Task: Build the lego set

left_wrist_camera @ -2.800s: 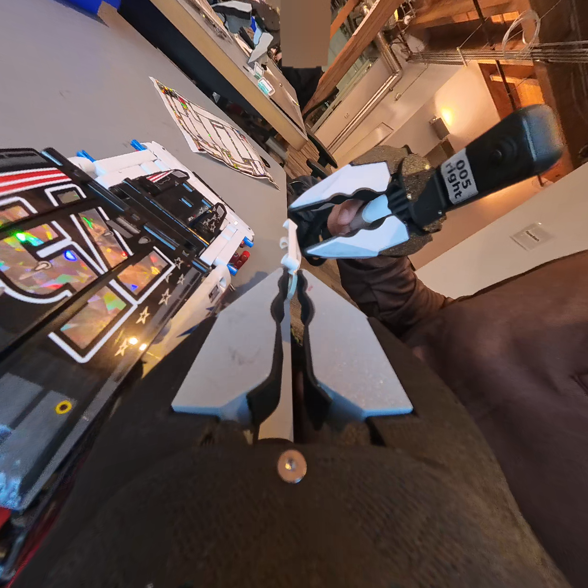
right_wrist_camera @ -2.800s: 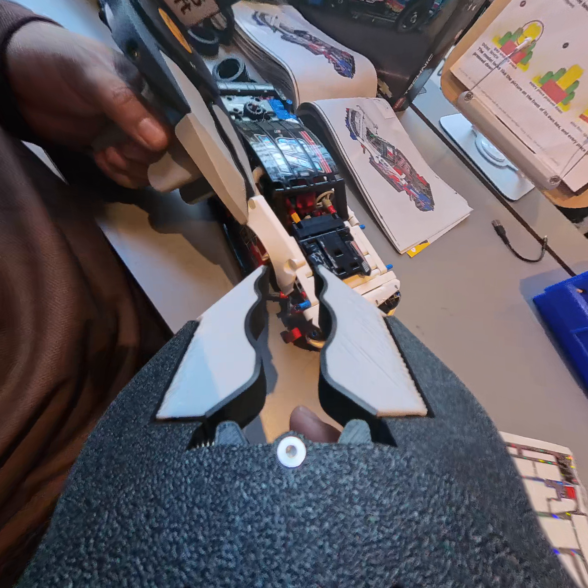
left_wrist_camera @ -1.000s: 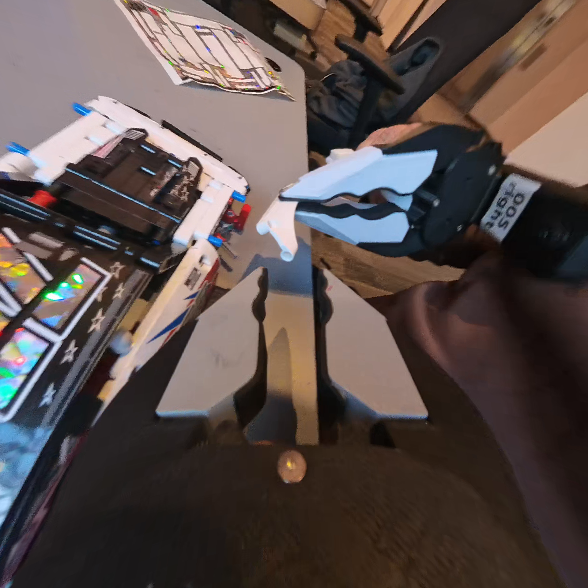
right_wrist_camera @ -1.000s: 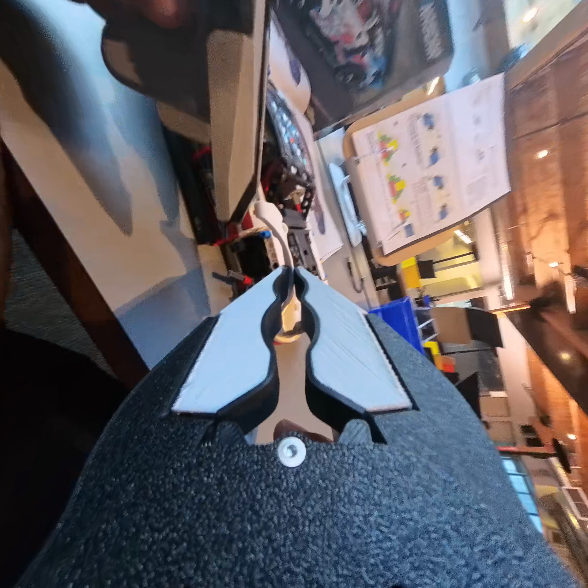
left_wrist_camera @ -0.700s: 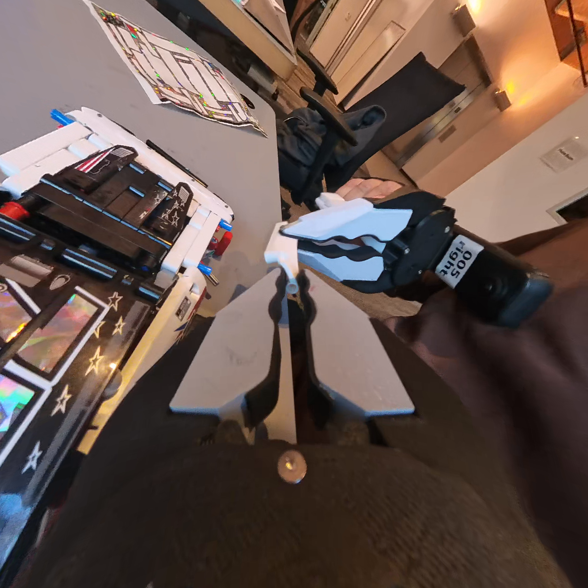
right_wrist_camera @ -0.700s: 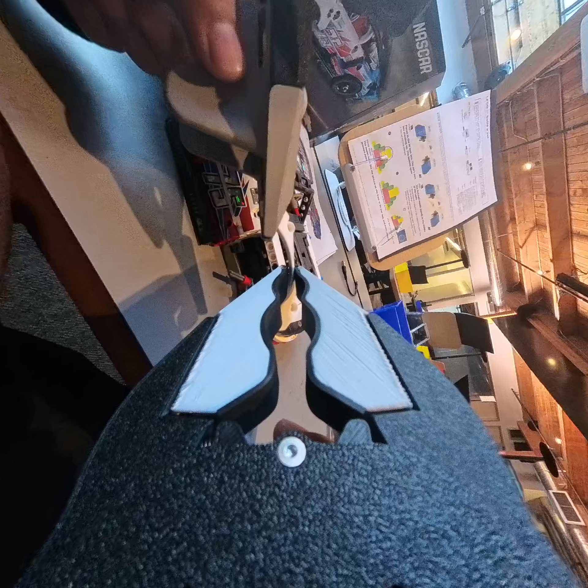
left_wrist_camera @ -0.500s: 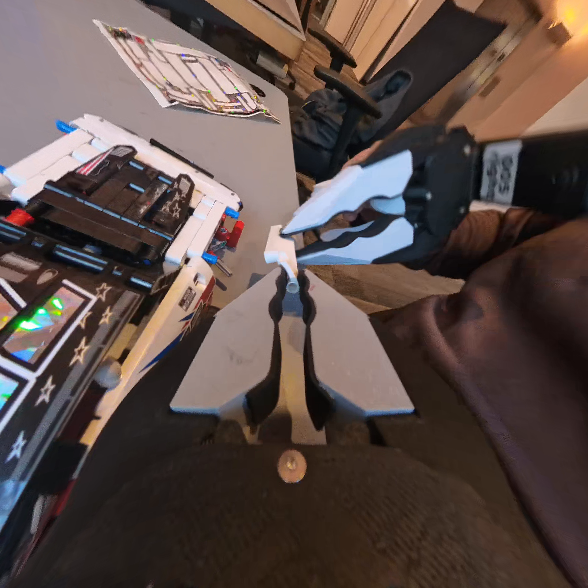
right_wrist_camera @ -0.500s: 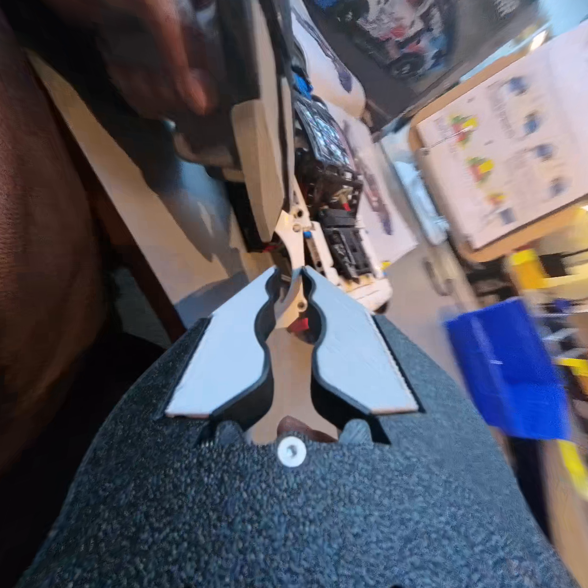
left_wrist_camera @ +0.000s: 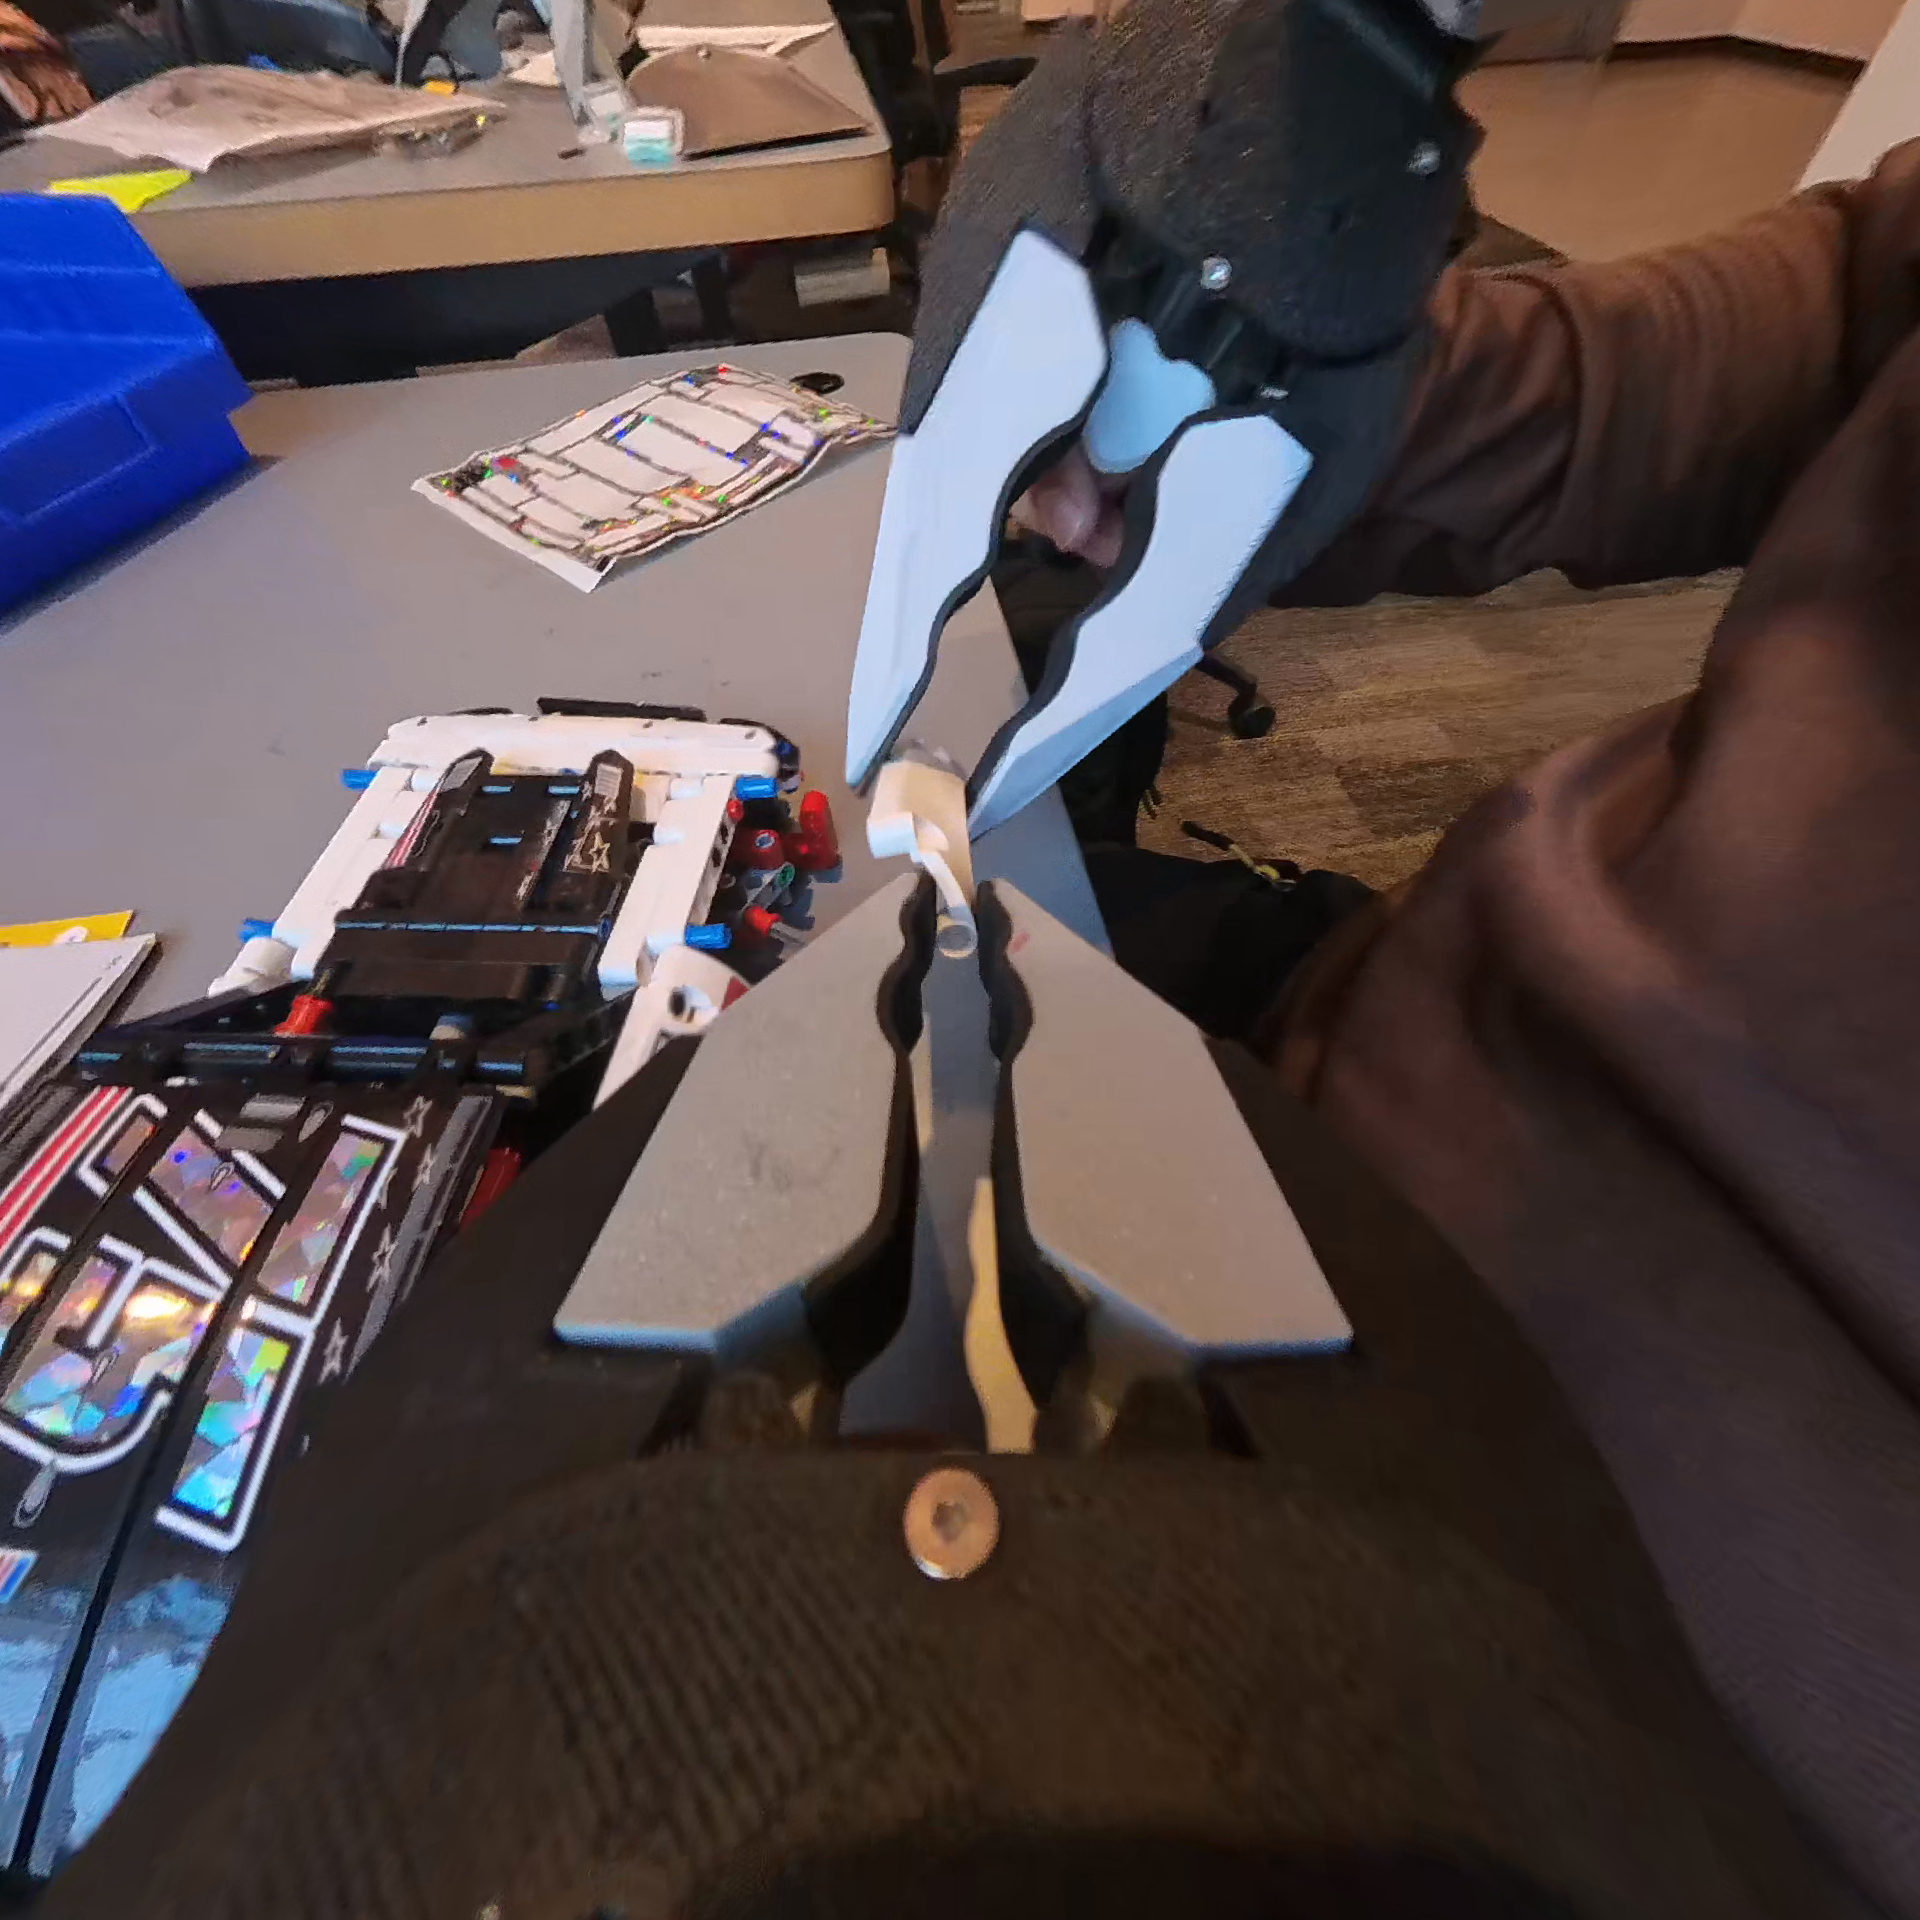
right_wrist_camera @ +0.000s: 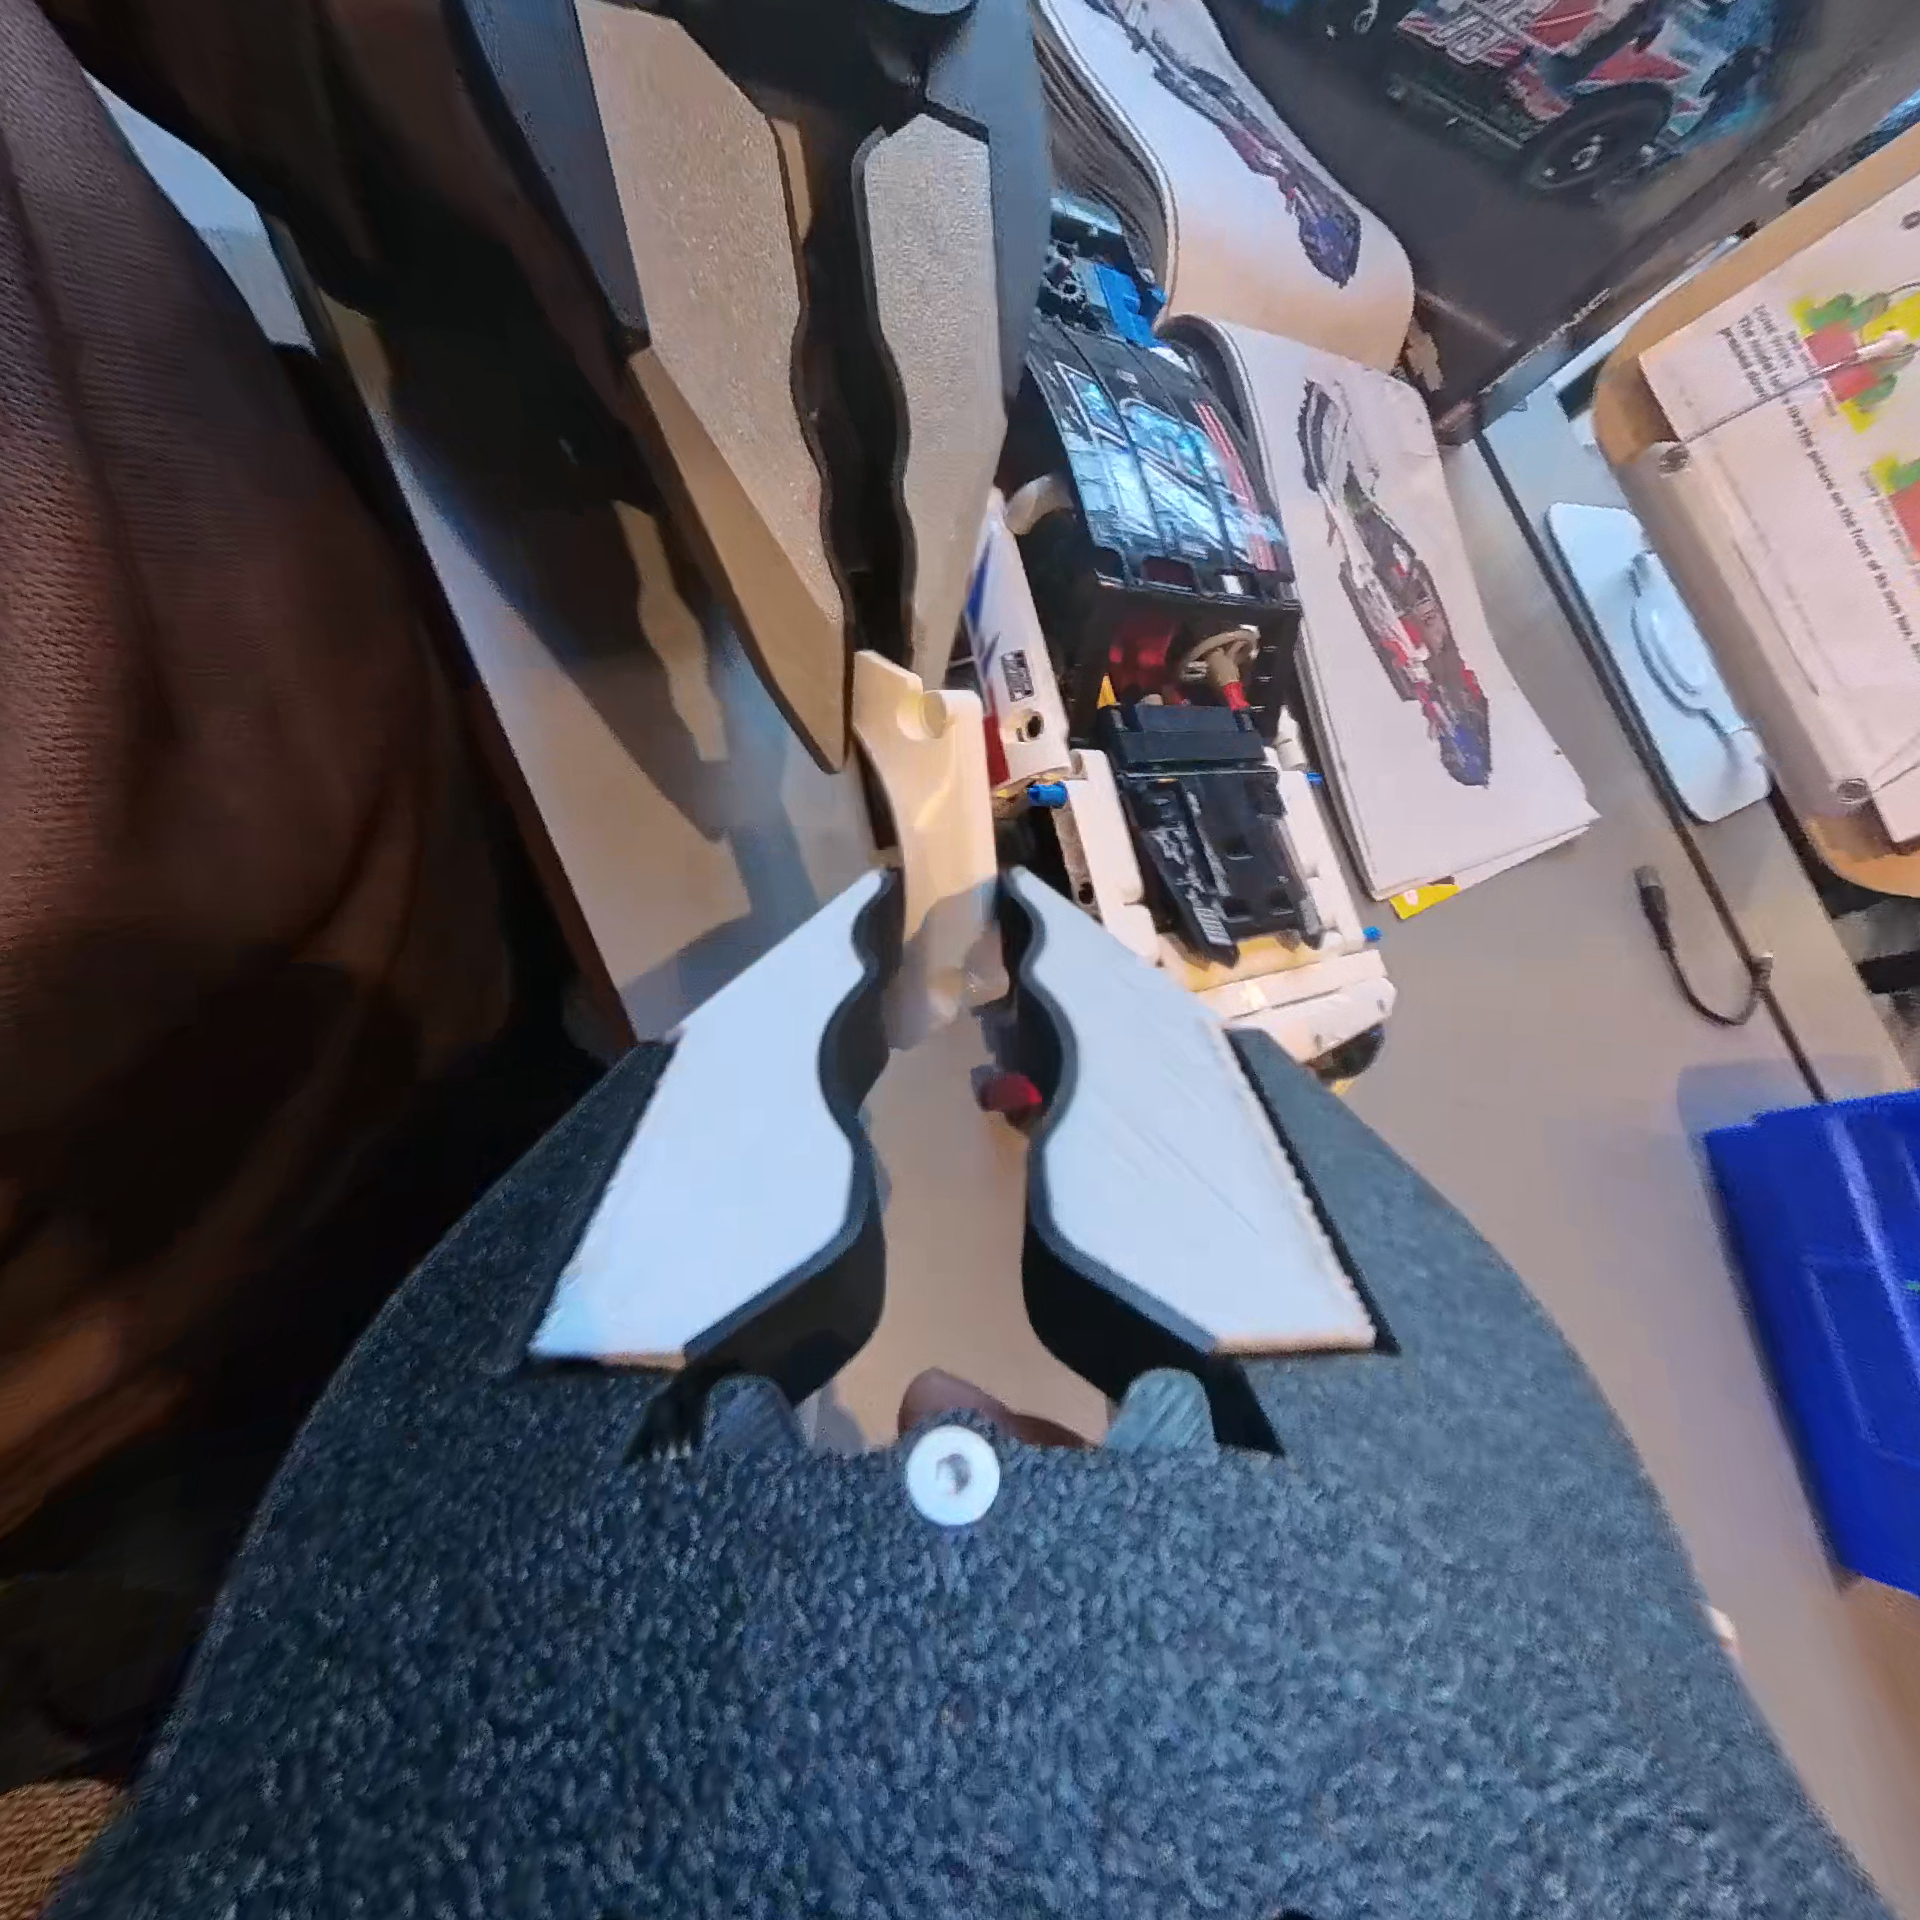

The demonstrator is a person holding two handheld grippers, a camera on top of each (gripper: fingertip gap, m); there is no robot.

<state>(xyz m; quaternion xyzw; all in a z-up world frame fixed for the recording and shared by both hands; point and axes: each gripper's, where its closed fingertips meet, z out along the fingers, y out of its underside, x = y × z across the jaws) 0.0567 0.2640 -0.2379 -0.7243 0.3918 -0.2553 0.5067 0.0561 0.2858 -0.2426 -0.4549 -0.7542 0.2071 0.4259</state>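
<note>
Now we are pinching the white piece (left_wrist_camera: 940,902) in the left gripper (left_wrist_camera: 948,902) | right gripper (right_wrist_camera: 943,902) sitting parted around its other end | car (left_wrist_camera: 499,894) lying beside.

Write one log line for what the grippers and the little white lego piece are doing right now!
left hand-held gripper: shut on white piece | right hand-held gripper: open around it | lego car: on table
</note>
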